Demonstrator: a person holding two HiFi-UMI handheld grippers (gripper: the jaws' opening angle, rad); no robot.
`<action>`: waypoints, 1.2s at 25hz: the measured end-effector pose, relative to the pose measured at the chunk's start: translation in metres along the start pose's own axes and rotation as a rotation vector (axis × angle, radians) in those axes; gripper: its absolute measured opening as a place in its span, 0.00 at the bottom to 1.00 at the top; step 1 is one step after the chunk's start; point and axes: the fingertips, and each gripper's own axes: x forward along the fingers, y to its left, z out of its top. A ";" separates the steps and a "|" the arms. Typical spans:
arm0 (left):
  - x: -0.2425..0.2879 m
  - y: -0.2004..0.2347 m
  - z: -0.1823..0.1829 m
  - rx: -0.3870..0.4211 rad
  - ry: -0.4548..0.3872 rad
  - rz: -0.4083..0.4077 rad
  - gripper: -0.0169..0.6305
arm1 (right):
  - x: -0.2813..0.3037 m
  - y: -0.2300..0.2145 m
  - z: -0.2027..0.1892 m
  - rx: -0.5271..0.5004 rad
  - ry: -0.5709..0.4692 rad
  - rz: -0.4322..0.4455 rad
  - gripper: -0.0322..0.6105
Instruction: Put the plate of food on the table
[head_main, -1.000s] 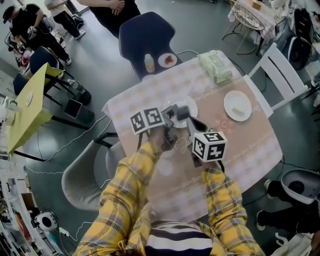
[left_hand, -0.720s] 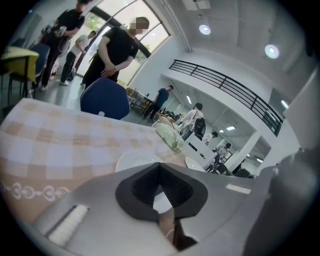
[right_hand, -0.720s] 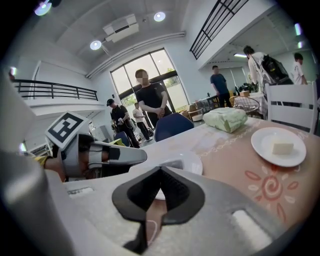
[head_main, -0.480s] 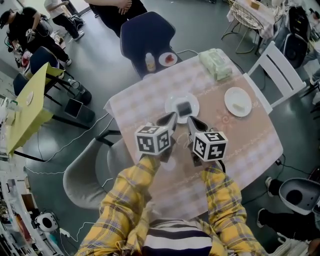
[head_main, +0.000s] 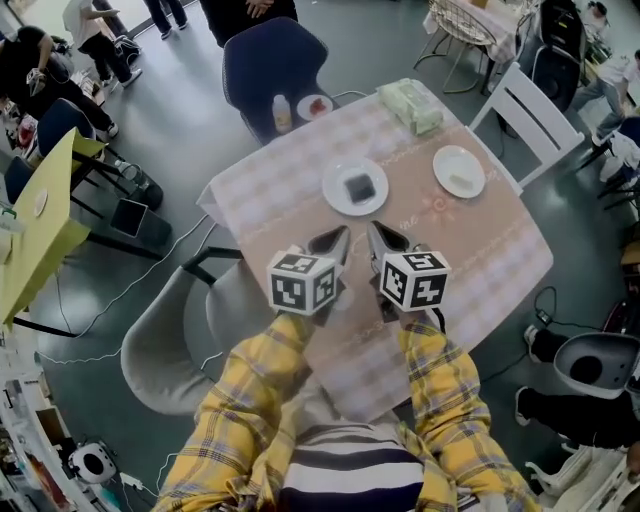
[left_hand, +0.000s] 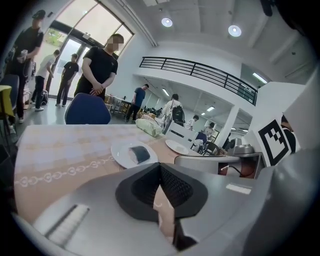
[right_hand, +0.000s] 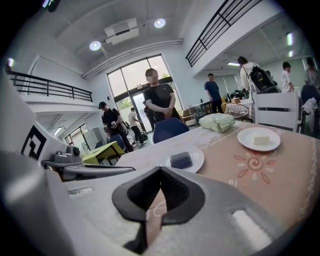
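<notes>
The checked table (head_main: 270, 190) carries the plate of food (head_main: 356, 187) near its middle, at twelve o'clock from both grippers and apart from them. The left gripper (head_main: 338, 236) and the right gripper (head_main: 374, 230) hang side by side, each with jaws pressed together on nothing.

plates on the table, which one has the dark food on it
The middle plate of the table holds a dark block. The other plate, by the white chair, holds a pale piece.
</notes>
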 end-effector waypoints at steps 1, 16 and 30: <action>-0.007 -0.001 -0.003 -0.001 0.000 -0.005 0.03 | -0.003 0.005 -0.004 0.001 0.002 -0.007 0.05; -0.112 -0.031 -0.035 0.028 -0.019 -0.092 0.03 | -0.067 0.080 -0.040 -0.035 -0.017 -0.091 0.05; -0.174 -0.061 -0.089 0.074 0.019 -0.151 0.03 | -0.123 0.129 -0.099 -0.019 -0.010 -0.142 0.05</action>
